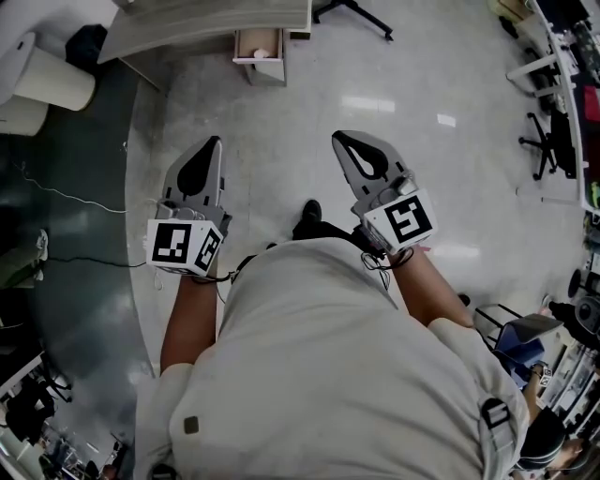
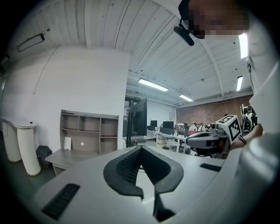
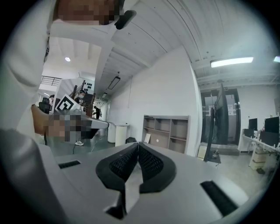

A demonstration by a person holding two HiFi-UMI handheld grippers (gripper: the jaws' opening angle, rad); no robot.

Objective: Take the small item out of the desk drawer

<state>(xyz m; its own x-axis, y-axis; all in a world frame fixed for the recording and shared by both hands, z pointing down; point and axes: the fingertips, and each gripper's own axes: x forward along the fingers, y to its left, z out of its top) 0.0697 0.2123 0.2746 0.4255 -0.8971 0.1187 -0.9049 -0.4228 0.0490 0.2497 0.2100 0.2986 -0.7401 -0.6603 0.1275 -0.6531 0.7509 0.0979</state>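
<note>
In the head view both grippers are held out over the floor, well short of the desk [image 1: 202,28] at the top edge. A small wooden drawer box [image 1: 260,64] stands under the desk's right end, with something small and white [image 1: 260,53] showing in it. My left gripper [image 1: 212,143] is shut with nothing between its pads. My right gripper [image 1: 341,138] is shut too and holds nothing. The left gripper view has its jaw tips [image 2: 140,148] meeting, with the shelved desk [image 2: 83,148] far ahead. The right gripper's tips [image 3: 138,144] meet too, ahead of the same shelves [image 3: 166,131].
Pale tiled floor [image 1: 281,169] lies between me and the desk. White cylinders [image 1: 52,80] stand at the far left beside a dark floor strip with cables [image 1: 66,197]. Office chairs [image 1: 548,141] and desks line the right side. A tall black stand [image 2: 135,118] stands right of the shelves.
</note>
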